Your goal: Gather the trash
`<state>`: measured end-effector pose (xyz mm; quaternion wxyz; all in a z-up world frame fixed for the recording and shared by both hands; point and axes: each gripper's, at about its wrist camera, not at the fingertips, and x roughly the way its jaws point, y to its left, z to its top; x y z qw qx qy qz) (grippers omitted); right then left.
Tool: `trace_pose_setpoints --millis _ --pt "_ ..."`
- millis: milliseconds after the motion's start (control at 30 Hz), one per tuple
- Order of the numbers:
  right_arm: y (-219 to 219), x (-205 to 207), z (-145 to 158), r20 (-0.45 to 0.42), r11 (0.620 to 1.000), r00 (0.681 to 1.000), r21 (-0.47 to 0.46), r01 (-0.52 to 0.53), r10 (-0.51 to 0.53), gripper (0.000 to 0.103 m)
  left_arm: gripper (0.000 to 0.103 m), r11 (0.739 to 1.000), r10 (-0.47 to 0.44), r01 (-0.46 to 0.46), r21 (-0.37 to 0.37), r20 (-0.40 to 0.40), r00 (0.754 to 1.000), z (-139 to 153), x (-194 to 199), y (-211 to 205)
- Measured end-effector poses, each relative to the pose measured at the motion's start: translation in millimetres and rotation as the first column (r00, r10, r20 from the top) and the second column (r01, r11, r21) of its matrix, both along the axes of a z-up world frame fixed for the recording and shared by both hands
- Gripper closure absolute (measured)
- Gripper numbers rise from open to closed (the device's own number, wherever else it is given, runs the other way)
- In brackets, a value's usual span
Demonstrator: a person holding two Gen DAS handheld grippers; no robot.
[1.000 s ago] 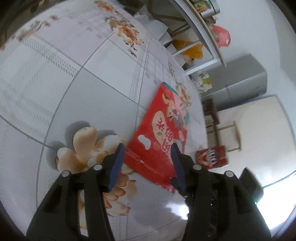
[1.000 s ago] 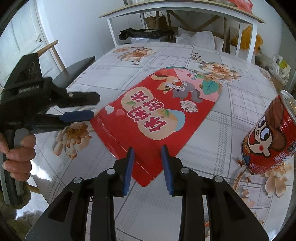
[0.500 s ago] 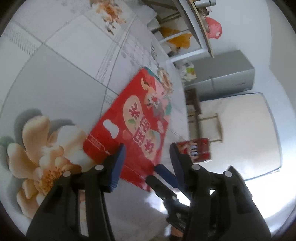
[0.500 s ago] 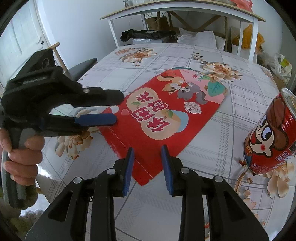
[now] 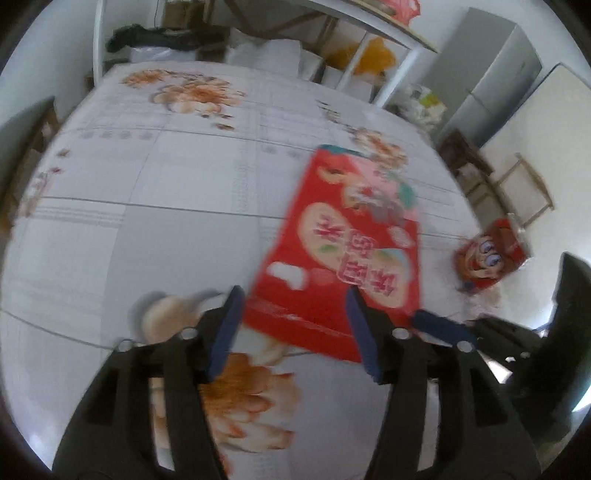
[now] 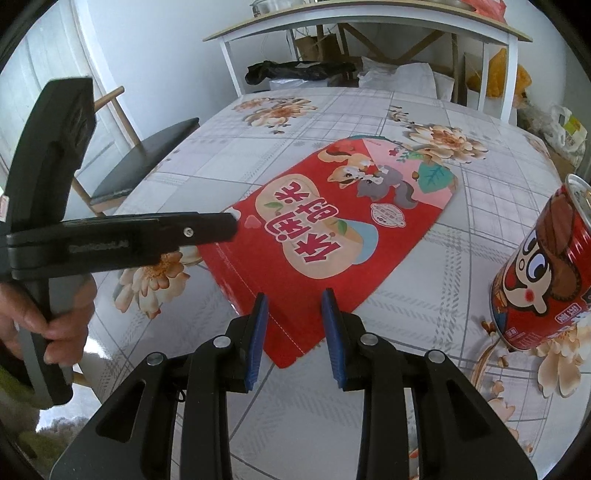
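Observation:
A flat red snack bag [image 6: 332,229] with cartoon squirrels lies on the floral tablecloth [image 6: 303,398]; it also shows in the left wrist view [image 5: 343,254]. My left gripper [image 5: 295,317] is open, its jaws straddling the bag's near edge; it appears from the side in the right wrist view [image 6: 221,232], its tip over the bag's left corner. My right gripper [image 6: 293,317] is open, its jaws either side of the bag's near corner. A red drink can [image 6: 543,273] stands at the right, also seen in the left wrist view [image 5: 487,254].
A black-seated chair [image 6: 144,162] stands off the table's left edge. A white-framed table [image 6: 369,26] with bags and boxes under it stands behind. A grey cabinet [image 5: 487,74] and a wooden stool [image 5: 524,192] are at the right.
My left gripper has swung round and moved in over the bag's left corner, its view levelling out. My right gripper has stayed put, open at the bag's near corner.

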<state>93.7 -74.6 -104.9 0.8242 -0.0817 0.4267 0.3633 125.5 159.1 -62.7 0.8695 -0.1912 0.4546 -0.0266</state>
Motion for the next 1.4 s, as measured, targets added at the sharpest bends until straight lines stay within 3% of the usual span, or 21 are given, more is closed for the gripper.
trace_pose_setpoints --millis 100,167,300,467,500,533,567,600,633,700,833,900,1000,1400 --pt "-0.9 -0.2 -0.6 -0.002 1.000 1.000 0.006 -0.001 0.001 0.073 0.040 1.000 0.002 -0.002 -0.016 0.005 1.000 0.1 3.4 0.1" --pt "-1.8 -0.4 -0.8 -0.003 1.000 1.000 0.011 -0.004 0.004 0.073 0.040 0.996 0.020 -0.020 -0.086 0.006 1.000 -1.0 5.4 5.8" --pt "-3.8 -1.1 -1.0 -0.005 1.000 1.000 0.023 -0.011 0.011 0.073 0.040 0.963 0.056 -0.053 -0.266 0.002 0.998 -5.5 1.1 22.9" --pt "-7.1 0.9 -1.7 -0.021 0.999 1.000 0.045 -0.016 0.017 0.073 0.040 0.921 0.068 -0.059 -0.385 0.011 0.998 -11.2 -0.1 30.7" --pt "-7.8 1.5 -2.0 -0.026 0.999 1.000 0.051 -0.016 0.018 0.073 0.040 0.908 0.063 -0.051 -0.415 0.017 0.998 -12.1 -0.5 30.9" --pt "-7.3 1.6 -2.1 -0.026 0.998 0.999 0.052 -0.019 0.020 0.073 0.047 0.877 0.040 -0.024 -0.480 0.023 0.999 -14.8 0.8 30.5" --pt "-7.0 1.3 -2.1 -0.024 0.998 0.999 0.052 -0.020 0.021 0.073 0.047 0.825 0.005 0.001 -0.565 0.010 1.000 -21.3 3.7 27.6" --pt "-6.5 1.0 -2.0 -0.022 0.999 1.000 0.050 -0.021 0.022 0.073 0.047 0.803 -0.001 -0.001 -0.596 -0.003 1.000 -25.2 5.9 24.1" --pt "-6.2 0.6 -2.0 -0.019 0.999 1.000 0.048 -0.022 0.023 0.073 0.049 0.808 -0.004 -0.004 -0.589 -0.011 1.000 -27.3 7.8 18.5" --pt "-6.6 0.9 -1.9 -0.020 0.998 1.000 0.051 -0.023 0.024 0.073 0.053 0.864 -0.011 0.014 -0.504 0.009 1.000 -22.7 10.5 6.7" --pt "-7.5 0.4 -1.9 -0.021 0.998 0.999 0.055 -0.028 0.029 0.073 0.054 0.897 -0.003 0.012 -0.442 0.022 1.000 -15.0 14.7 0.3" --pt "-7.3 0.1 -1.6 -0.020 0.998 0.999 0.054 -0.029 0.030 0.073 0.054 0.934 0.032 -0.011 -0.358 0.052 0.998 -5.8 12.7 1.7" --pt "-6.9 -0.4 -1.8 -0.027 0.997 0.999 0.060 -0.037 0.039 0.073 0.054 0.959 0.038 -0.018 -0.281 0.066 0.997 1.8 15.0 4.9" --pt "14.7 -33.2 -1.5 -0.087 0.982 0.980 0.075 -0.171 0.178 0.075 0.055 0.971 0.011 0.004 -0.238 0.062 0.998 2.1 -6.8 7.4"
